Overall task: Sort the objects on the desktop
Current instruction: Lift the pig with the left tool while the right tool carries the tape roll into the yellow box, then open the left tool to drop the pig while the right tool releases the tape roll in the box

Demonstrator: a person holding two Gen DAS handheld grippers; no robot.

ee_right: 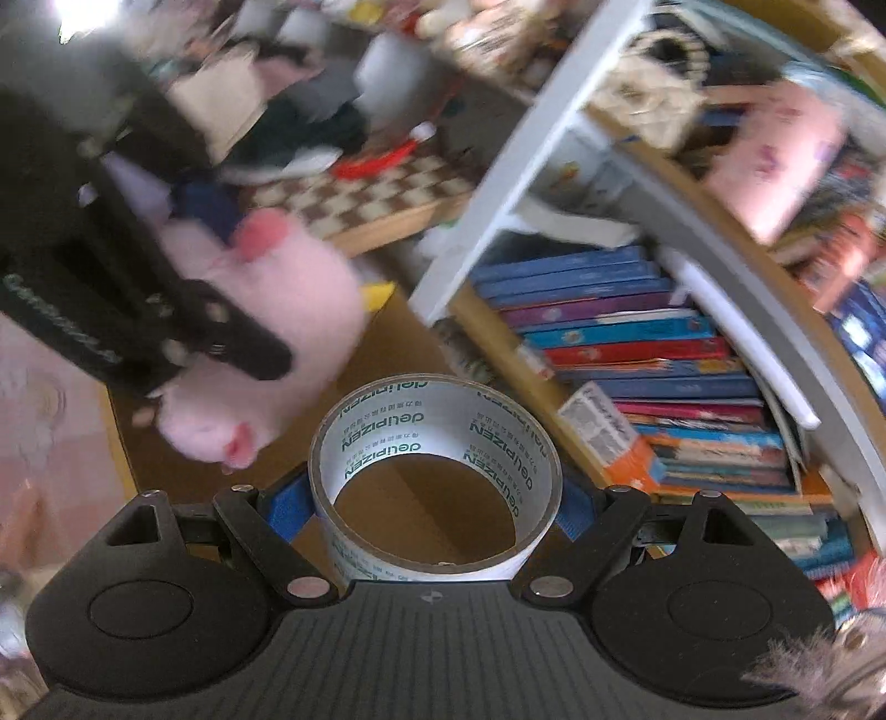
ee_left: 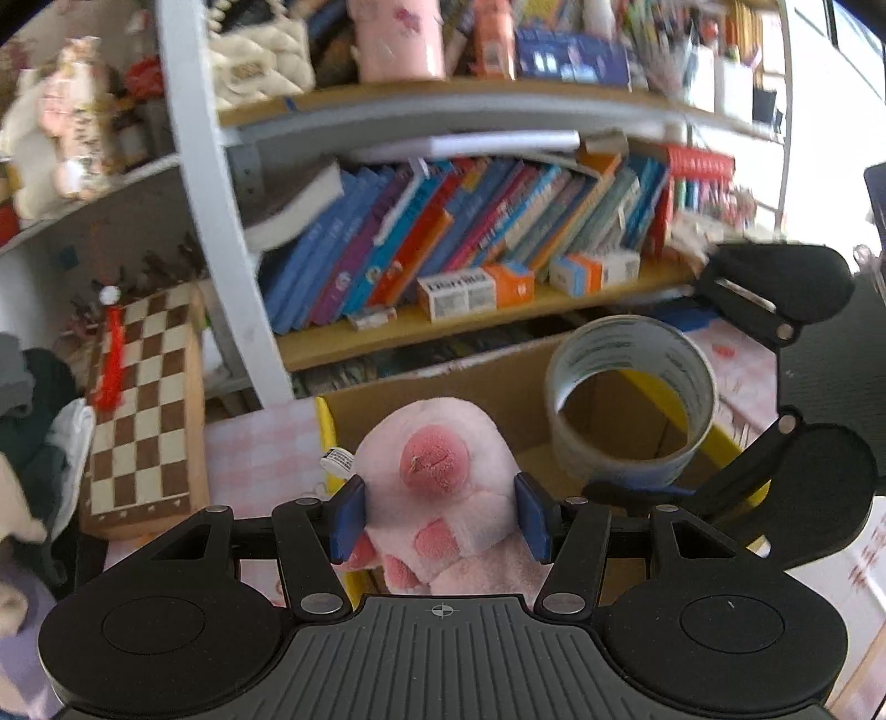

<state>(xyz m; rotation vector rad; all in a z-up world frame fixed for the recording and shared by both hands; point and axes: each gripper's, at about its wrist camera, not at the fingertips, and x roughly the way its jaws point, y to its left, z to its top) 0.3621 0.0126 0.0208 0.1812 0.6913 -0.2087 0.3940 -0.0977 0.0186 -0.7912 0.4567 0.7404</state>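
A tall white-framed bookshelf [ee_left: 387, 332] is filling the back of the room, its wooden boards carrying a leaning row of blue, purple and red books [ee_left: 443, 232], a few small orange and white boxes [ee_left: 476, 291], a pink container [ee_left: 398, 39] and a quilted cream bag [ee_left: 260, 61] higher up. Below it an open cardboard box [ee_left: 487, 382] with a yellow edge is sitting on a tabletop [ee_left: 260, 443] covered in pink checked cloth. To the left a wooden chessboard [ee_left: 149, 410] is lying with a red object [ee_left: 111, 360] resting across it, and a pile of dark and white clothes [ee_left: 39, 421] is slumping beside it. Both grippers are hanging over the cardboard box, close beside each other. The left gripper [ee_left: 440, 515] is squeezing a pink plush toy [ee_left: 443, 471] between its blue pads [ee_left: 349, 520], the soft body bulging out above and below them, a darker pink patch facing outward and a small white tag sticking out at its left side. The right gripper [ee_right: 437, 504] is clamping a roll of tape [ee_right: 437, 448] by its outer sides, the blue pads [ee_right: 285, 509] pressing on either flank, the roll's open core facing the camera so the brown box floor is showing through it; green lettering is running round the inner surface. From the right wrist view the plush toy is appearing blurred at upper left, just beside the roll of tape but apart from it.
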